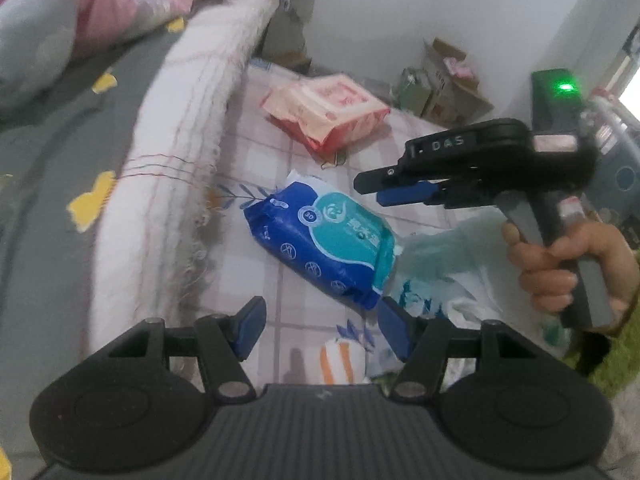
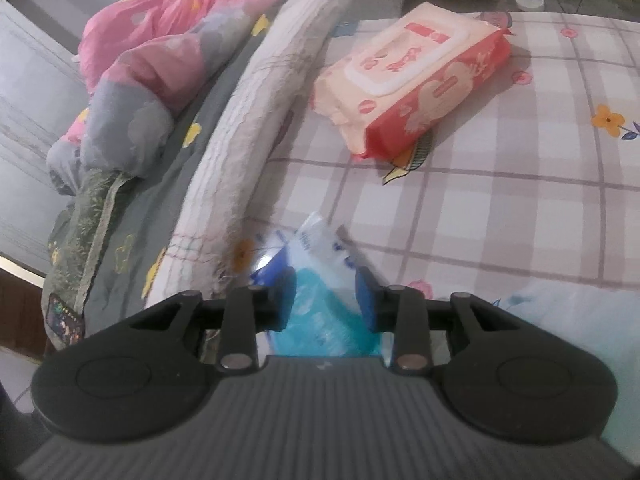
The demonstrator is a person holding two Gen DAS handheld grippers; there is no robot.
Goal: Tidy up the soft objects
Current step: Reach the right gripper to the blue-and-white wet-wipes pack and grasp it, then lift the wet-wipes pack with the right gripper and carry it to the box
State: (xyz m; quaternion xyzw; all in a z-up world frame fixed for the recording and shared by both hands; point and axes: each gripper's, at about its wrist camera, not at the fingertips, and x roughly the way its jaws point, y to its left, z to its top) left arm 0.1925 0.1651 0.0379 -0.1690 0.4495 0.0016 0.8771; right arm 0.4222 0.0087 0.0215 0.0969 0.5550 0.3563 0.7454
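- Left wrist view: my left claw [image 1: 318, 330] hangs with its blue pads spread apart, gripping nothing, above the checked bed sheet [image 1: 260, 148]. The blue and teal soft plastic wipes pack [image 1: 320, 242] lies just ahead, the red and cream wipes pack [image 1: 326, 114] farther off. My right claw [image 1: 394, 192] hovers above the blue pack, fingers drawn close.
- Right wrist view: my right claw [image 2: 326, 300] frames the blue pack [image 2: 320, 280] between its pads; whether they touch it I cannot tell. The red pack [image 2: 412, 84] lies well apart.
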